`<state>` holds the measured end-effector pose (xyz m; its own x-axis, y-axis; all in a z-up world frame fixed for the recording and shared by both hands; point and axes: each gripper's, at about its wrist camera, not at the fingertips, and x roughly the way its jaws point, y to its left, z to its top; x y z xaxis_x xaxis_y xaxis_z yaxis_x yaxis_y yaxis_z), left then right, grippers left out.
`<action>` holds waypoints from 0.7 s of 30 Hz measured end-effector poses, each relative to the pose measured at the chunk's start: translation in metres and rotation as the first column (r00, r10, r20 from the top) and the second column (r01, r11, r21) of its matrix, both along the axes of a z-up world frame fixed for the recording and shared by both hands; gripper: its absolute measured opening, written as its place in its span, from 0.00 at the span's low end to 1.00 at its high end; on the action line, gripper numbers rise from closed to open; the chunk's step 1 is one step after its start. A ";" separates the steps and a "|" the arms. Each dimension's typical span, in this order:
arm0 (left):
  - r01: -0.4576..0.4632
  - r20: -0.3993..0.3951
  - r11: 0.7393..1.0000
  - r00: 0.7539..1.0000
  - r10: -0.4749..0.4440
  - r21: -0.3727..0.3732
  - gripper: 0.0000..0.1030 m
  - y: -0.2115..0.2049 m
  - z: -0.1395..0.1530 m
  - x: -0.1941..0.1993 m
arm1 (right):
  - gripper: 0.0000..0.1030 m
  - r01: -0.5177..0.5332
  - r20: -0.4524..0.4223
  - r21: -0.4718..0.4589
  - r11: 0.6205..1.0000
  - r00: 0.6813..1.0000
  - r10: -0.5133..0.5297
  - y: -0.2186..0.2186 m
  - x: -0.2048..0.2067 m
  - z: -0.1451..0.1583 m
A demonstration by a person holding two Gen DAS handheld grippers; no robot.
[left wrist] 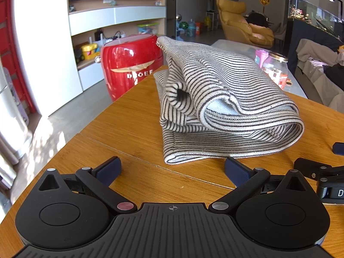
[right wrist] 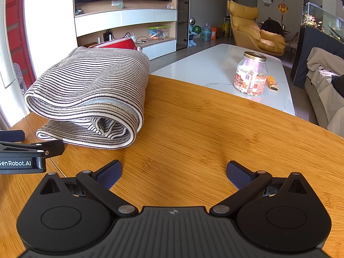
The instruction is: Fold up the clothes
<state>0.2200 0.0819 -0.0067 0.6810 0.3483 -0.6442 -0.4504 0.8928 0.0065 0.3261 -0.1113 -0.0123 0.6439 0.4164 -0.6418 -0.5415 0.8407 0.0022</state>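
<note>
A cream garment with thin black stripes (left wrist: 225, 105) lies folded in a thick bundle on the wooden table (left wrist: 129, 118). In the right wrist view the same striped garment (right wrist: 90, 99) sits to the left, its rolled fold facing me. My left gripper (left wrist: 172, 169) rests low on the table just short of the bundle's near edge, open, nothing between its blue pads. My right gripper (right wrist: 174, 175) is open too, over bare wood (right wrist: 204, 139) to the right of the bundle. Each gripper shows at the edge of the other's view.
A red appliance (left wrist: 131, 64) stands beyond the table's far left edge. A white marble table (right wrist: 215, 71) behind holds a glass jar (right wrist: 250, 76), a pink cup (left wrist: 261, 57) and a small yellow object (right wrist: 273, 83). A yellow armchair (right wrist: 253, 28) and a sofa (right wrist: 322, 79) lie farther off.
</note>
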 end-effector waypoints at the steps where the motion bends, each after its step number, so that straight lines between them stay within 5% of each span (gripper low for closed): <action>1: 0.000 -0.001 1.000 1.000 0.000 0.001 1.00 0.000 0.000 0.000 | 1.00 0.000 0.000 0.000 1.000 1.000 0.000 0.000 0.000 0.000; 21: 0.000 -0.001 1.000 1.000 0.000 0.002 1.00 0.001 0.001 0.000 | 1.00 0.000 0.000 0.001 1.000 1.000 0.000 0.000 0.000 0.000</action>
